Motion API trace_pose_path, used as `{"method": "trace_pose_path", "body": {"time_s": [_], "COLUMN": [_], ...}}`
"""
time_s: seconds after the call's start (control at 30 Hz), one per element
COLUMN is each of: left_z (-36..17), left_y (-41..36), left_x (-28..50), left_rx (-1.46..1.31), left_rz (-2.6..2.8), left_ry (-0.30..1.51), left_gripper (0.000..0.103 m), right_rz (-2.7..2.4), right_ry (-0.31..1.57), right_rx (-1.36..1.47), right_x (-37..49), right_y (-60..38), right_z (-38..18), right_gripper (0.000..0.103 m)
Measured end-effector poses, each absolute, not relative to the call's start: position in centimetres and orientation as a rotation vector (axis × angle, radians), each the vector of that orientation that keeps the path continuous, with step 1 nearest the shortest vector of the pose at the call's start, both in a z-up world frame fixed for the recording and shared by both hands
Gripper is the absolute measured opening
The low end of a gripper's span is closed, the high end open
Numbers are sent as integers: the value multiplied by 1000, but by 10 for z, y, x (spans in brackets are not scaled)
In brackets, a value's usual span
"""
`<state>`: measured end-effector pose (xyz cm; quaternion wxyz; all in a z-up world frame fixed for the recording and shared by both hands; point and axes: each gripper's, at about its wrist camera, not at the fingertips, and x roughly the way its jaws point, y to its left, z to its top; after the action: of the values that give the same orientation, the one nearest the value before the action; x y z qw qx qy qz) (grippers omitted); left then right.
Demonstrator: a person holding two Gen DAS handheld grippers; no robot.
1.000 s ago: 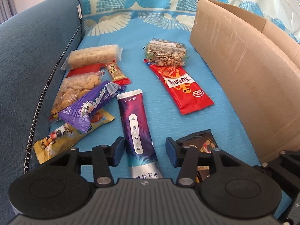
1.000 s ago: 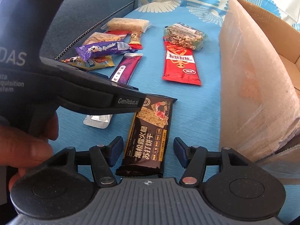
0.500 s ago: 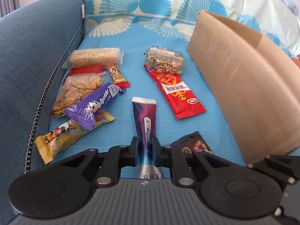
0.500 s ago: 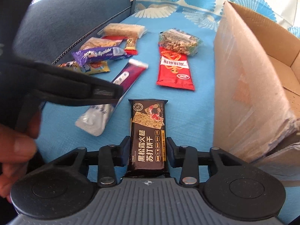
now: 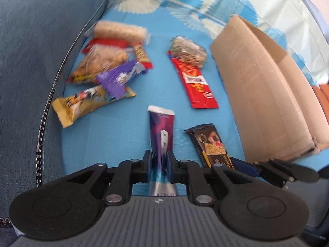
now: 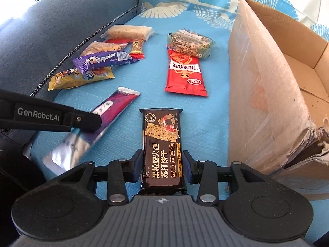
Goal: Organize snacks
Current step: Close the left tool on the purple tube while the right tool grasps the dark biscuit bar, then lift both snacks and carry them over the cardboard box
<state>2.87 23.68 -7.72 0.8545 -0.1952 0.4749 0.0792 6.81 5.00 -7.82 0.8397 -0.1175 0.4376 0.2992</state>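
**Two packets pinched, both could slip**

The left gripper (image 5: 158,167) is closed on the purple stick (image 5: 161,131); the right gripper (image 6: 162,167) is closed on the black cracker pack (image 6: 162,144). Both hold slick wrappers near one end, so either may droop, twist free, or snag the box (image 6: 267,94) wall at right.

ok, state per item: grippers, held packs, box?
left gripper: shut on purple stick pack
purple stick pack: gripped near its silver end
right gripper: shut on black cracker pack
black cracker pack: gripped at its sides
cardboard box: open
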Motion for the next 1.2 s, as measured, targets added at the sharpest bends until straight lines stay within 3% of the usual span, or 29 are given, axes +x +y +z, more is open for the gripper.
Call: {"method": "trace_pose_path", "body": {"time_s": [0.1,0.27,0.5,0.73,0.87,0.93,0.97,1.2], "left_z": [-83,-86,-86,-88,-89,-90,-90,-77], "left_y": [244,240,216,205,197,195,195,200], "left_x": [32,37,45,46,48,49,49,37], "left_rx": [-461,-438,-277,-192,-139,-125,-124,-174], "left_rz": [177,156,160,169,176,173,173,158], "left_ry": [1011,1016,1026,1036,1037,1033,1030,930], "left_gripper": [21,39,45,43,29,24,22,17], "right_rz": [633,633,635,631,638,645,647,644], "right_ry": [930,933,933,929,918,910,903,819], "right_rx": [-244,-244,-258,-263,-280,-287,-293,-269], "right_x": [69,70,69,69,67,66,65,60], "right_y": [51,52,54,53,54,54,55,53], "right_z": [-79,-79,-82,-82,-82,-82,-81,-68], "right_gripper": [49,54,57,57,55,48,42,41]}}
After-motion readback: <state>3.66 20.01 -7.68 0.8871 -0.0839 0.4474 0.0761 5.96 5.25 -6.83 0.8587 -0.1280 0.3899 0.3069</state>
